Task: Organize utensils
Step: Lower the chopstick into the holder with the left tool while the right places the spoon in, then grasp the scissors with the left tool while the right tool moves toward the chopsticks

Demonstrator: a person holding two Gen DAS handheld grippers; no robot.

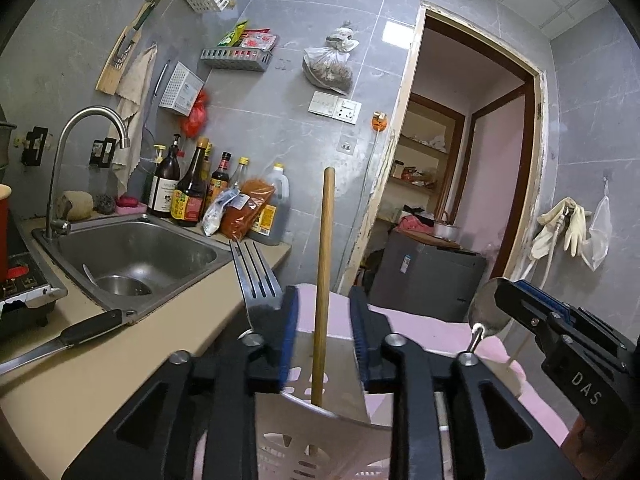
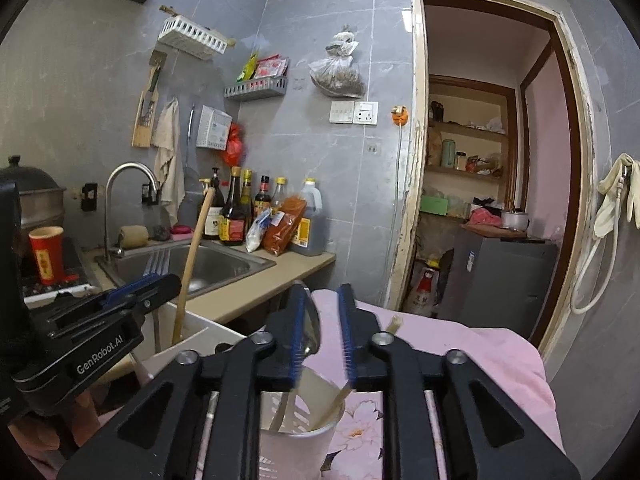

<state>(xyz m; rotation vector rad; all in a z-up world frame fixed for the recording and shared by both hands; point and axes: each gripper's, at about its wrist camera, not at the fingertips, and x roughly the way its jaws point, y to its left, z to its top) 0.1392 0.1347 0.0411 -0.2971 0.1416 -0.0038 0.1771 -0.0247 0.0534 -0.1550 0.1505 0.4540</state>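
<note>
Utensils stand in two perforated holders: a wooden stick (image 1: 323,280) rises between our left gripper (image 1: 324,332)'s wide jaws, a fork (image 1: 254,280) just outside them; our right gripper (image 2: 322,336)'s jaws, also wide, flank a spoon (image 2: 311,328). We should center each before closing.

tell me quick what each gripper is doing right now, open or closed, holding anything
Left gripper: open, astride the wooden handle in the utensil holder, not clamping it.
Right gripper: open, spoon against one finger, not clamped.
</note>
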